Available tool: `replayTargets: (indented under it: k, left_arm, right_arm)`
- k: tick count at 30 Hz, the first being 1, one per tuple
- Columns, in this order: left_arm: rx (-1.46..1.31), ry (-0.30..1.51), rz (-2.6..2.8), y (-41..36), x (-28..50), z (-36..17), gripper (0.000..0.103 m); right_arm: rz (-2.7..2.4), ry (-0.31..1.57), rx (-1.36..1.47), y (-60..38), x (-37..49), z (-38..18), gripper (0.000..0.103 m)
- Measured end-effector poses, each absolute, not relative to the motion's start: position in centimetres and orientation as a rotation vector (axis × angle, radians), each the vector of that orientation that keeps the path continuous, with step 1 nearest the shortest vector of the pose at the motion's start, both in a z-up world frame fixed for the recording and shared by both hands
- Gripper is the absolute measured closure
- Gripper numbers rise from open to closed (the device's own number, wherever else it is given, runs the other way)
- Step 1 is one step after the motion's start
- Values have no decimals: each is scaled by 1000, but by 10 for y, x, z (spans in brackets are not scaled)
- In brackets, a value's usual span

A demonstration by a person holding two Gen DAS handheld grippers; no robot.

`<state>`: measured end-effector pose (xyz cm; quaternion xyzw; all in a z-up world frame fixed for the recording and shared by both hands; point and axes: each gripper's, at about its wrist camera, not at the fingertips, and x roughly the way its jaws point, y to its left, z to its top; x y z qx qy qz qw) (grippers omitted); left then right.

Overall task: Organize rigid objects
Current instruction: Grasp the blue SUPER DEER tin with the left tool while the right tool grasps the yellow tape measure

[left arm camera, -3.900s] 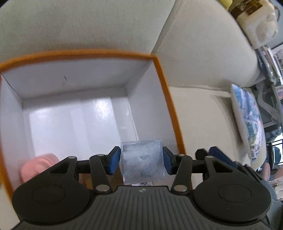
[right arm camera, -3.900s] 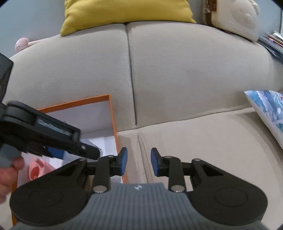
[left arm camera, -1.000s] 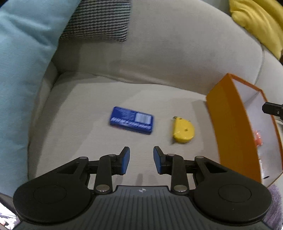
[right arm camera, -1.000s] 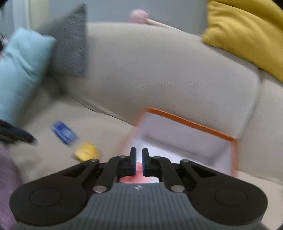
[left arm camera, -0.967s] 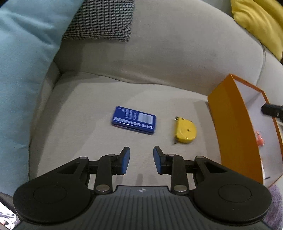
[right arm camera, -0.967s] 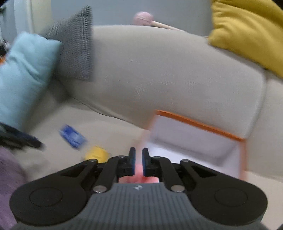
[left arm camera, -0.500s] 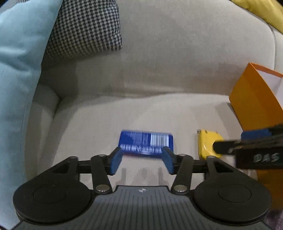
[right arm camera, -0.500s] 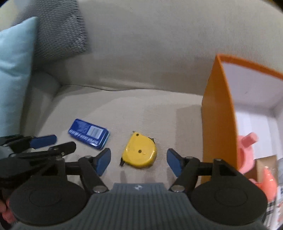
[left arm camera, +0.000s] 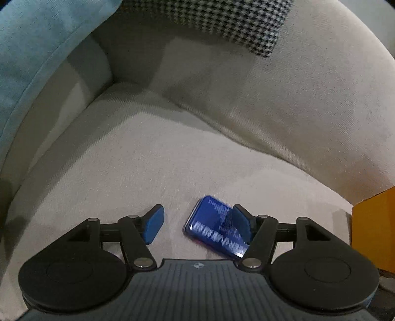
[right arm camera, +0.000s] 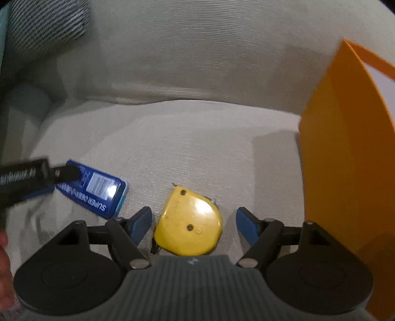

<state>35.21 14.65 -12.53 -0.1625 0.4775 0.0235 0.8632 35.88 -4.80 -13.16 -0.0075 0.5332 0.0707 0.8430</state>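
A blue flat tin [left arm camera: 215,228] lies on the beige sofa seat. My left gripper [left arm camera: 198,226] is open and low over it; its right finger overlaps the tin's right side and the tin sits off-centre in the gap. The tin also shows in the right wrist view [right arm camera: 98,196], with the left gripper's finger [right arm camera: 37,177] over its left end. A yellow tape measure [right arm camera: 188,226] lies between the open fingers of my right gripper [right arm camera: 193,224], not gripped. The orange box [right arm camera: 345,153] stands at the right.
A light blue cushion [left arm camera: 37,49] and a houndstooth cushion [left arm camera: 222,22] lean on the sofa back at the left. The sofa backrest [right arm camera: 197,56] rises behind the objects. The orange box corner [left arm camera: 372,229] is close on the left gripper's right.
Both grippers have come down closer to the seat. The left one has shifted left so the blue tin is under its right finger. The right one has closed in around the tape measure.
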Motion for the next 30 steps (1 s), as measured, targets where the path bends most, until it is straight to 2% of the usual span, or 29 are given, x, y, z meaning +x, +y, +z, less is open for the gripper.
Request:
replayTargets:
  k: [1, 3, 5, 6, 8, 18, 25, 30]
  left_arm:
    - [-330, 991, 47, 144, 353, -126, 30]
    - [-317, 971, 22, 139, 355, -127, 42]
    - [-322, 971, -14, 136, 360, -128, 59]
    - [-321, 973, -25, 135, 360, -128, 59]
    - [-299, 968, -32, 136, 355, -127, 66]
    - [-368, 1092, -69, 150, 334, -122, 76]
    - [-371, 1282, -192, 156, 319, -122, 84]
    - [-245, 1217, -235, 153, 306, -108, 83]
  right_arm:
    - [158, 1114, -38, -44, 357, -131, 39]
    - [178, 1094, -77, -37, 354, -129, 47]
    - [196, 1080, -111, -32, 352, -129, 48]
    - [197, 1077, -118, -34, 350, -128, 48]
    - [198, 1080, -114, -36, 350, -127, 48]
    - [253, 1079, -119, -26, 342, -126, 49]
    - [313, 1113, -115, -39, 326, -122, 50]
    - [339, 1118, -112, -45, 310, -120, 50]
